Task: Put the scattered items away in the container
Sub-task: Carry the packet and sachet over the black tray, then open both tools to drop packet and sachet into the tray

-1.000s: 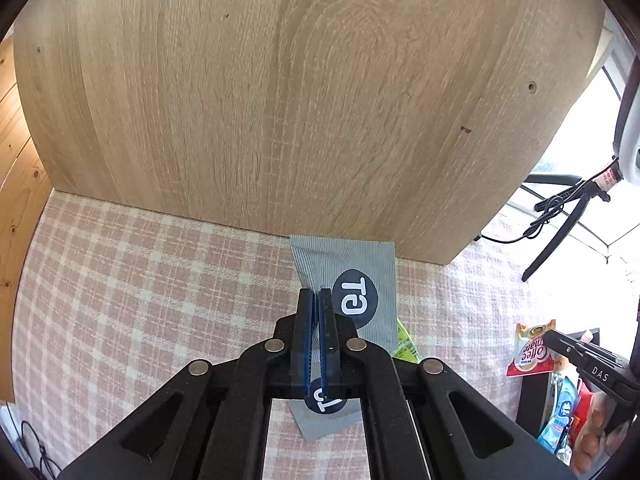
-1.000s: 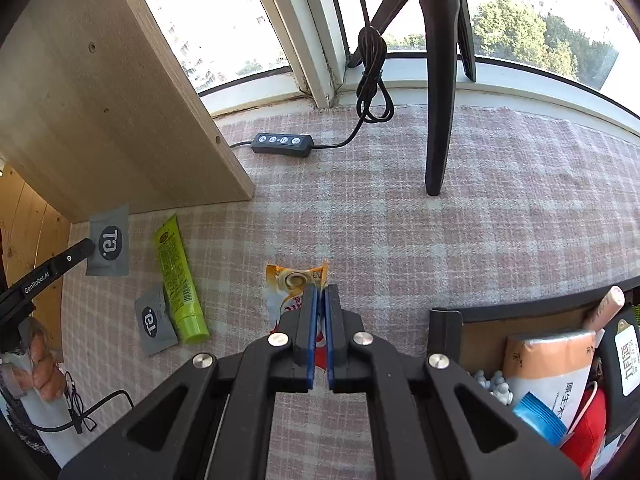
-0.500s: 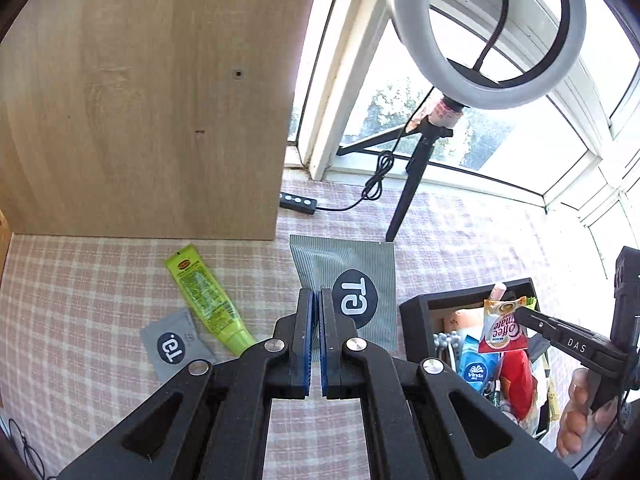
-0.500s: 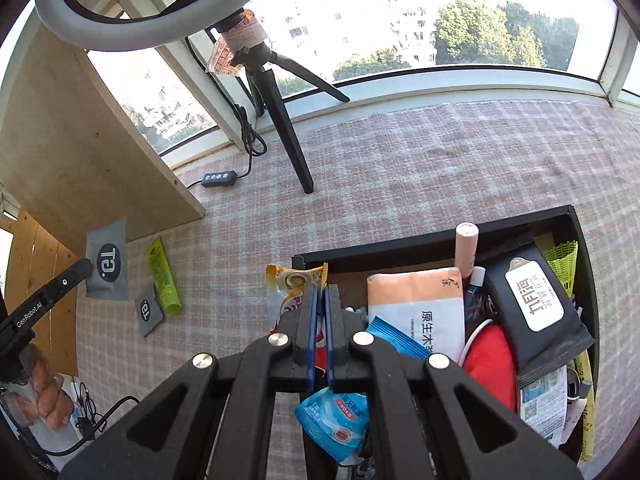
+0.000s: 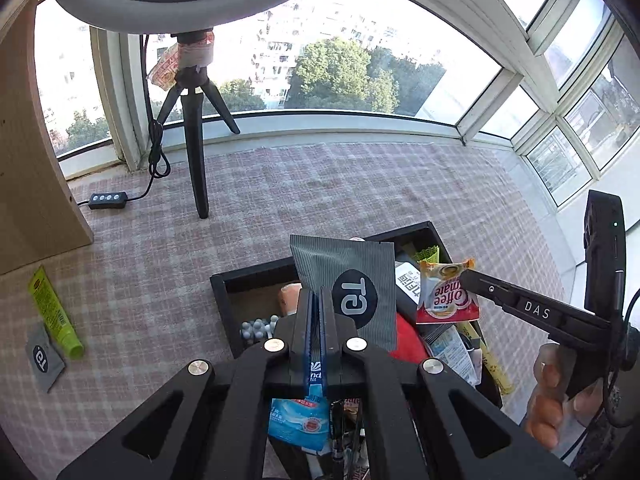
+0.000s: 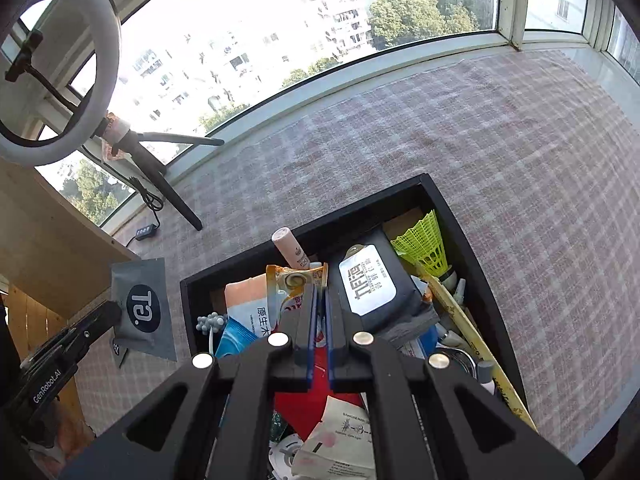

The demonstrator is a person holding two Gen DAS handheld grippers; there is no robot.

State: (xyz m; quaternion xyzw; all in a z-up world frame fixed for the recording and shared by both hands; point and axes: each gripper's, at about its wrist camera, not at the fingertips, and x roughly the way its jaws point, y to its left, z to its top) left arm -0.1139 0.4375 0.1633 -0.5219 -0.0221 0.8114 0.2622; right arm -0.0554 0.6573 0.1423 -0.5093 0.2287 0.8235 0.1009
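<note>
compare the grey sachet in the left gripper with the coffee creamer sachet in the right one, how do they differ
The grey sachet is striped grey with a dark round logo; the coffee creamer sachet is white, orange and red with a cup picture. The grey sachet looks larger and flatter; the creamer sachet looks smaller and crinkled. The left gripper holds the grey one, the right gripper the creamer. Both hang pinched above the black container.

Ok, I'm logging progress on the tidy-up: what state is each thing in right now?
Left gripper: shut on the grey sachet, held above the box.
Right gripper: shut on the coffee sachet, above the box.
Box: open, crowded with items.
Green tube: lying on the cloth, not yet collected.
Small grey sachet: lying flat beside the tube.
</note>
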